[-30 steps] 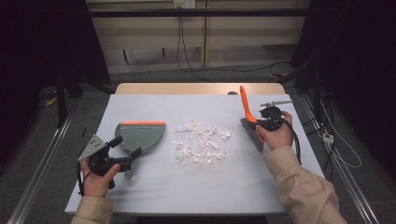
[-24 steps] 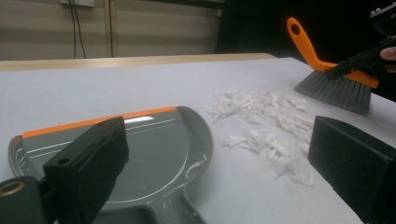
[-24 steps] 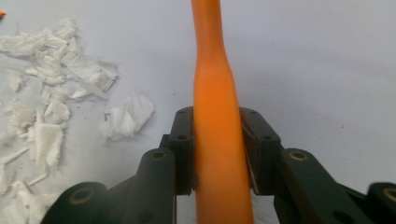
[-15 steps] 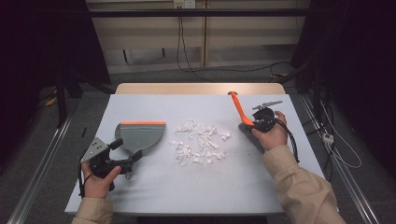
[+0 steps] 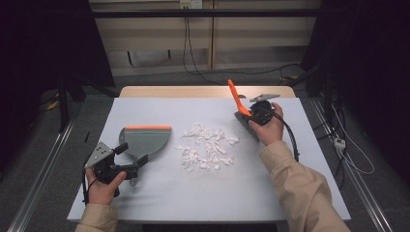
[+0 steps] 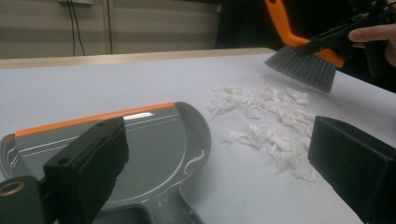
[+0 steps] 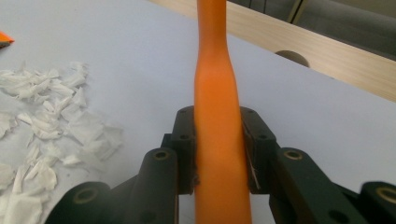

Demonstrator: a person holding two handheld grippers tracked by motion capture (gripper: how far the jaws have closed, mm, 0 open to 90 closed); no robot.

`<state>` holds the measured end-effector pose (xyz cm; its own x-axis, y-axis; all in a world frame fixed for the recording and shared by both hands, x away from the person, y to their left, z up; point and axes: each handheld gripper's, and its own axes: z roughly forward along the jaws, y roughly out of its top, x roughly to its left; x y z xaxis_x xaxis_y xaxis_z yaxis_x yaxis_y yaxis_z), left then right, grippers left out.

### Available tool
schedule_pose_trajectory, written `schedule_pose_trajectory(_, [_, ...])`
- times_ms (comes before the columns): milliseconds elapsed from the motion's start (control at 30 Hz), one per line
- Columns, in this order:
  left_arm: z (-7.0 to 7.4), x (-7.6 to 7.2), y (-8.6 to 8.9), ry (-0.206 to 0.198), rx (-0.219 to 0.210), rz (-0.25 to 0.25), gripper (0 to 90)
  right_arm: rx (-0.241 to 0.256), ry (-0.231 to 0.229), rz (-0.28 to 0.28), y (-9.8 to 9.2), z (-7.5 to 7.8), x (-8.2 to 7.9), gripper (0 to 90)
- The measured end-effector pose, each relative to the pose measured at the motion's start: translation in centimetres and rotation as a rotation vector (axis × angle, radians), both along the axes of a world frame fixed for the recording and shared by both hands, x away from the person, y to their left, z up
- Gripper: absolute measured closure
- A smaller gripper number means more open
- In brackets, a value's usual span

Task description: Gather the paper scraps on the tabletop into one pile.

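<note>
While the right gripper (image 5: 252, 115) was held at the far right of the table (image 5: 159, 203), its jaws were pressed against both sides of the orange handle of a brush (image 7: 217, 116), which rose straight up between them in the right gripper view. The grey bristles (image 6: 302, 68) hung below that gripper, just above the table and just beside the near edge of the paper scraps (image 5: 207, 147), without visibly touching them. The scraps lay in a loose heap to the left of the right gripper and ahead and to the right of the left gripper (image 5: 129, 162).

The left gripper was held low at the near left of the table with its jaws spread wide and nothing between them. The dustpan (image 6: 140, 149) lay flat directly ahead of it, orange lip on the far side and handle pointing back toward the gripper. The handle end sat just beneath the spread jaws; contact could not be confirmed. Dustpan and scraps lay near each other but apart.
</note>
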<state>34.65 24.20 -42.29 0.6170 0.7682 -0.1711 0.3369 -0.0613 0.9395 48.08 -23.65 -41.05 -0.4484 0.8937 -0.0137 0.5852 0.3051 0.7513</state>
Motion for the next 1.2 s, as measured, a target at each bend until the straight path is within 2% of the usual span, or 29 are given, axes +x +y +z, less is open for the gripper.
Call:
schedule_pose_trajectory(133, [-0.2, 0.0, 0.1, 0.006, 0.003, 0.003, 4.8, -0.038, 0.004, 0.043, 1.7, -0.9, 1.0, 71.0])
schedule_pose_trajectory(233, [-0.2, 0.0, 0.2, 0.006, 0.002, 0.007, 4.8, -0.044, 0.015, 0.075, 2.7, -1.0, 1.0, 70.9])
schedule_pose_trajectory(400, [-0.2, 0.0, 0.2, 0.004, 0.005, 0.011, 4.8, -0.082, 0.026, 0.132, 3.6, -0.8, 0.1, 70.7])
schedule_pose_trajectory(467, [-0.2, 0.0, 0.2, 0.002, 0.007, 0.009, 4.7, -0.061, 0.036, 0.161, 4.2, -0.7, -0.9, 70.7])
schedule_pose_trajectory(500, [-0.2, 0.0, 0.1, 0.002, 0.005, 0.012, 4.7, -0.061, 0.036, 0.161, 4.2, -0.7, -0.9, 70.7])
schedule_pose_trajectory(600, [-0.2, 0.0, 0.1, 0.001, 0.01, 0.01, 4.9, -0.097, 0.031, 0.194, 5.0, -0.7, -1.9, 70.7])
schedule_pose_trajectory(733, [-0.2, 0.0, 0.0, 0.0, 0.015, 0.009, 4.9, -0.082, 0.041, 0.235, 5.7, -0.5, -3.3, 70.8])
schedule_pose_trajectory(767, [-0.2, 0.0, -0.1, 0.0, 0.015, 0.009, 4.9, -0.068, 0.048, 0.263, 6.0, -0.4, -3.9, 71.0])
schedule_pose_trajectory(800, [-0.2, 0.0, -0.1, 0.0, 0.015, 0.009, 4.9, -0.068, 0.048, 0.263, 6.0, -0.4, -3.9, 71.0])
schedule_pose_trajectory(867, [-0.2, 0.0, 0.0, -0.001, 0.018, 0.01, 4.9, -0.035, 0.059, 0.285, 6.1, -0.1, -4.4, 71.0])
schedule_pose_trajectory(933, [-0.2, 0.0, 0.0, -0.002, 0.019, 0.011, 4.9, -0.018, 0.037, 0.294, 5.9, 0.6, -4.9, 71.0])
schedule_pose_trajectory(1067, [-0.2, 0.0, -0.1, -0.001, 0.015, 0.012, 4.9, 0.034, 0.005, 0.26, 5.0, 1.6, -4.4, 71.1])
schedule_pose_trajectory(1133, [-0.2, 0.0, -0.1, -0.002, 0.016, 0.012, 4.9, 0.023, -0.014, 0.239, 4.7, 1.8, -4.0, 71.0])
schedule_pose_trajectory(1200, [-0.2, 0.0, -0.1, 0.001, 0.019, 0.011, 4.9, 0.032, -0.012, 0.222, 4.6, 1.8, -3.4, 71.0])
